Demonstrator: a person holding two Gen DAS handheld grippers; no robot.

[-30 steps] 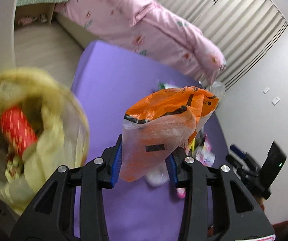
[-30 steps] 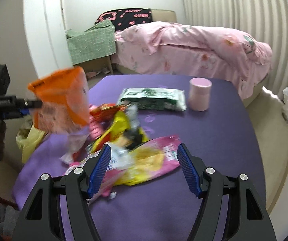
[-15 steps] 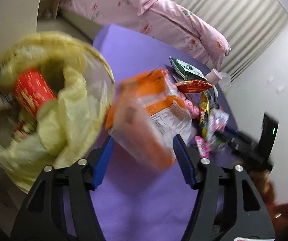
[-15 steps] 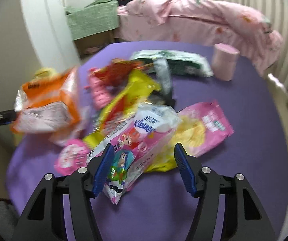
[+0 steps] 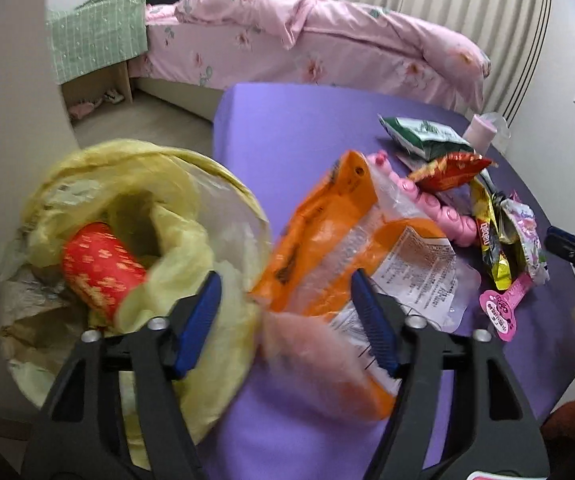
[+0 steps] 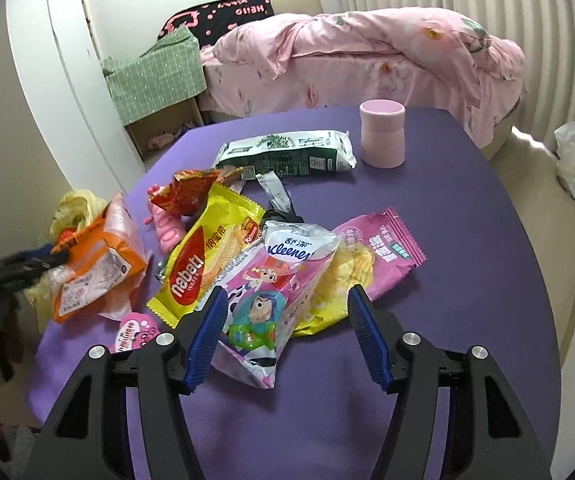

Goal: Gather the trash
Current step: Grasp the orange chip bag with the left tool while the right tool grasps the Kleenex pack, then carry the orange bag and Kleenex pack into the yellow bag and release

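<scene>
**Wrappers on a purple tabletop beside a lined trash bin**

Left gripper (image 5: 287, 316): fingers spread wide, orange bag (image 5: 351, 256) lying between them; blurred at its near end, so contact with the blue pads (image 5: 371, 320) cannot be told. Bag resting at the left edge of the tabletop (image 5: 287, 136), its near end overhanging toward the trash bin (image 5: 223, 380). Bin just beside that edge, lined with a yellow bag (image 5: 175, 184) and holding a red can (image 5: 101, 268).

Right gripper (image 6: 285, 330): fingers spread, empty, poised over the near end of the tissue pack (image 6: 271, 304), which lies between the 2 blue pads (image 6: 207, 336) without visible contact.

Pile at the centre-left of the tabletop, seen from the right wrist: yellow wafer wrapper (image 6: 203, 256) overlapping the tissue pack; red snack packet (image 6: 191, 192) on top of a pink toy (image 6: 167, 232); pink chip bag (image 6: 379, 248) to the right, partly under the tissue pack; round pink tag (image 6: 131, 330) near the front-left edge.

Toward the far edge: green and white packet (image 6: 287, 154), with a pink cup (image 6: 381, 134) upright just beside its right end.

Beyond the tabletop: bed with a pink quilt (image 6: 367, 52); white bag (image 6: 573, 160) on the floor at right.
</scene>
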